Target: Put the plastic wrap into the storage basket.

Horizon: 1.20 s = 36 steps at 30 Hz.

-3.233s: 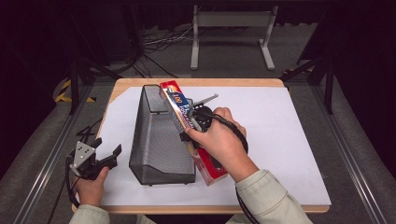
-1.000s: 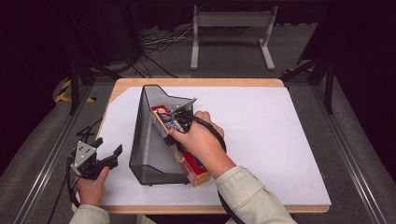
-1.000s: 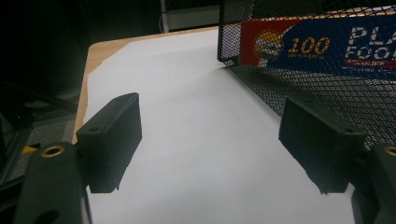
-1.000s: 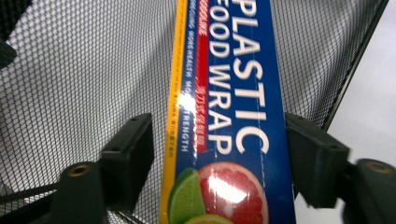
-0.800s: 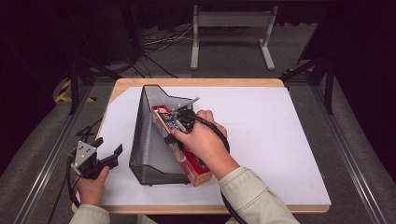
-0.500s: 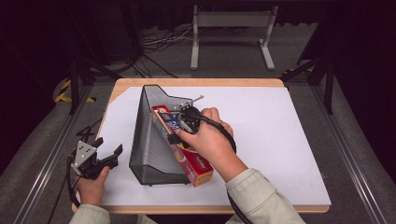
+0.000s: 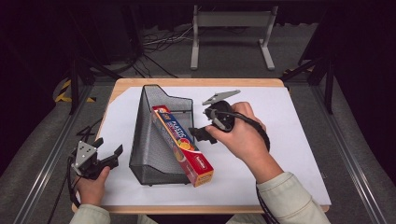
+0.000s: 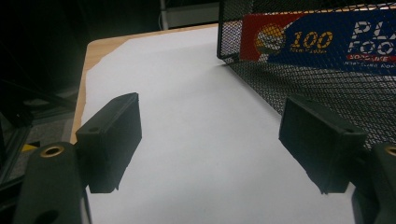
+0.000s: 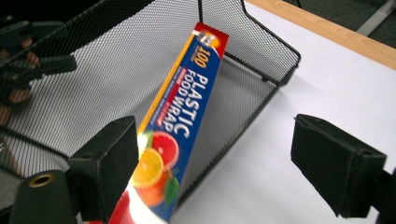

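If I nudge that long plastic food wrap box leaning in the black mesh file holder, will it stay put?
Probably not firmly. The long cardboard plastic food wrap box rests tilted on the black wire-mesh file holder, its end overhanging, so it may slide. It looks stiff and likely light. The holder seems light too and may shift on the white sheet.

The long box (image 9: 180,130) reads "100" and "PLASTIC FOOD WRAP" in white letters on blue.

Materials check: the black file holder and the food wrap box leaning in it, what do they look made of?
File holder: looks like black-coated wire mesh on a heavier wire rim; you can see through the weave, matte finish. Food wrap box: likely printed cardboard, sharp folded edges, slightly glossy colour print. Both are judged by look alone.
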Tool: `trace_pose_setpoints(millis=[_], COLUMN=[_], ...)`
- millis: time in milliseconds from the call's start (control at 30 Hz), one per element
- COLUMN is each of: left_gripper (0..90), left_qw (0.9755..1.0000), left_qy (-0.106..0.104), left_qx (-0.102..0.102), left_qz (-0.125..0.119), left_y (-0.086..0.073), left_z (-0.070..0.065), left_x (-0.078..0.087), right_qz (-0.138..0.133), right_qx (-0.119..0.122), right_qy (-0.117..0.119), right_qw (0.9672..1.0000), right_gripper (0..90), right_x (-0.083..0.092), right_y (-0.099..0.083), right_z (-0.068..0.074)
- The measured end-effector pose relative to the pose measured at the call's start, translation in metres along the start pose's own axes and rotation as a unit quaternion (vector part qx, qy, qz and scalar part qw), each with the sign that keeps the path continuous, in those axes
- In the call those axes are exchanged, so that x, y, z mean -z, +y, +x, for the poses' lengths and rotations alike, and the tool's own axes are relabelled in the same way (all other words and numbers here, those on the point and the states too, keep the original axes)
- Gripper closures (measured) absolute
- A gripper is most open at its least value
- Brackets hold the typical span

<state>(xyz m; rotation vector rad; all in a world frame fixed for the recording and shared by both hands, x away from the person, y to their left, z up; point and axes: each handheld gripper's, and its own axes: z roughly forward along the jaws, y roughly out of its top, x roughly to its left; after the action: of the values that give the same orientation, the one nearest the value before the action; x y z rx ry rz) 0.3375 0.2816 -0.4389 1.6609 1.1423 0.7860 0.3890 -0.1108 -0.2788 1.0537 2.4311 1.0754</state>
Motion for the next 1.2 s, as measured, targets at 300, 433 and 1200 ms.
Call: trace_pose_setpoints(millis=[300, 433, 1200], left_gripper=[21.9, 21.9, 21.9], left_qw=[1.0000, 1.0000, 1.0000], left_qy=[0.000, 0.000, -0.001], left_qx=[-0.001, -0.001, -0.002], left_qz=[0.000, 0.000, 0.001], left_y=[0.000, 0.000, 0.000], left_z=[-0.001, -0.001, -0.001], left_x=[0.000, 0.000, 0.000], right_qz=[0.000, 0.001, -0.031], right_qx=[0.014, 0.012, 0.021], right_qy=[0.013, 0.007, -0.001], right_qw=[0.9998, 0.9999, 0.9993], right_gripper=[15.5, 15.5, 15.5], right_x=[0.023, 0.031, 0.057], right_y=[-0.016, -0.023, -0.079], right_z=[-0.027, -0.038, -0.095])
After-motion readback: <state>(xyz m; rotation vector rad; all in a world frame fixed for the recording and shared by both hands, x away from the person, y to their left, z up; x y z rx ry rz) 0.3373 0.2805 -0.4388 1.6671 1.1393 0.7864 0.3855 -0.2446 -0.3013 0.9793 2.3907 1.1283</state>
